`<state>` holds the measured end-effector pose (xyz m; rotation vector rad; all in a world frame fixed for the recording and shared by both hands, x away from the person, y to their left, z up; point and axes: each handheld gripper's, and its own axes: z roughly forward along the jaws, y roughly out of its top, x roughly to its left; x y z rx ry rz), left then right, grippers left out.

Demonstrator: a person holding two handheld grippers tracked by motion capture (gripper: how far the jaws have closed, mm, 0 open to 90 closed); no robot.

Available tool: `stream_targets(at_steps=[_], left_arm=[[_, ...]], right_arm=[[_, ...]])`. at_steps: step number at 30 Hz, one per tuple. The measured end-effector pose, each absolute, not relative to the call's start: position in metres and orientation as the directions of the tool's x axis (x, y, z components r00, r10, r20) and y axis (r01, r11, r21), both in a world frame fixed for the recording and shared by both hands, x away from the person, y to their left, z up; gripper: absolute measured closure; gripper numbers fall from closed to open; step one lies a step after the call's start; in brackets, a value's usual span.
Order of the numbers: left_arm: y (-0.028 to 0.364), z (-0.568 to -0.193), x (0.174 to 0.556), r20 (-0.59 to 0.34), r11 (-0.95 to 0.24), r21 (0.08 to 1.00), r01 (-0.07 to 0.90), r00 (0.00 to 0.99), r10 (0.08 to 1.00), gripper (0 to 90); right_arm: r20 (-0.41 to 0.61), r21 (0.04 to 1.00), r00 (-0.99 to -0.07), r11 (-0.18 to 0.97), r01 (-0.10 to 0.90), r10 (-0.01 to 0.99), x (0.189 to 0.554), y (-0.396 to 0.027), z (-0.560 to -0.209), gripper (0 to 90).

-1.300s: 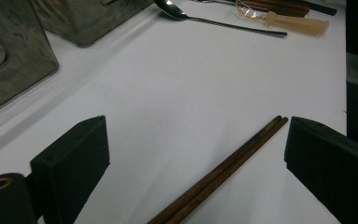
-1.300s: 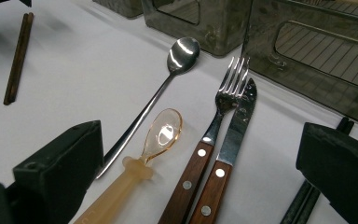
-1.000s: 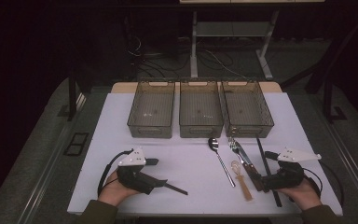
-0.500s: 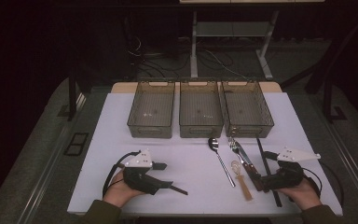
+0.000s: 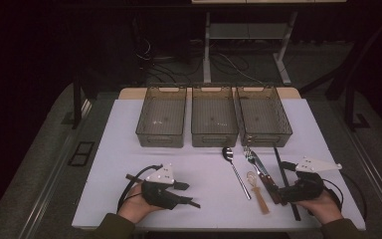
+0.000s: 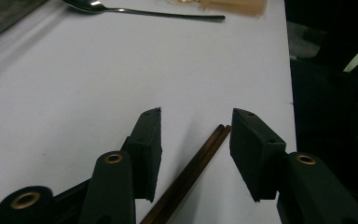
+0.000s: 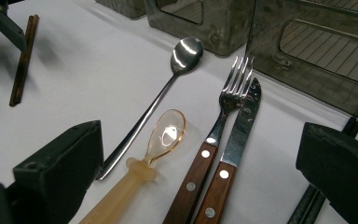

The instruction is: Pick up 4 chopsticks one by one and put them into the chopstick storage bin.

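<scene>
Now left gripper (image 6: 196,135) jaws closing around brown chopsticks (image 6: 191,172)

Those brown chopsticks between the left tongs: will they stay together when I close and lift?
Probably stiff and light: the chopsticks look like thin wooden rods. Being two loose sticks lying side by side, they may slide apart or roll. The left tongs, just closing, straddle them without pressing yet.

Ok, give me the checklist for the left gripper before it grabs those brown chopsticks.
1. Pair of thin brown wooden chopsticks between the jaws of the left gripper, which have just been closing: ok.
2. Black pads pressing the chopsticks: not ok, there are gaps on both sides.
3. Both sticks lying together, side by side: ok.
4. Long silver metal spoon clear of the jaws: ok.
5. Right gripper open, gripping nothing: ok.
</scene>
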<state>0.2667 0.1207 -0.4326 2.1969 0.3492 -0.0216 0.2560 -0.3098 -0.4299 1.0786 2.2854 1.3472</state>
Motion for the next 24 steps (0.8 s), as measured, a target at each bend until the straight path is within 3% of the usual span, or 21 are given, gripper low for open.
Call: stream_targets(at_steps=[12, 24], left_arm=[[0.105, -0.439, 0.265, -0.127, -0.629, 0.749, 0.210, 0.976, 0.175, 66.1], [0.083, -0.444, 0.264, -0.128, -0.666, 0.726, 0.173, 0.985, 0.116, 69.9]], right_arm=[[0.130, 0.838, -0.686, 0.291, 0.462, 0.716, 0.257, -0.309, -0.431, 0.8], [0.131, 0.836, -0.685, 0.291, 0.465, 0.717, 0.257, -0.309, -0.431, 0.8]])
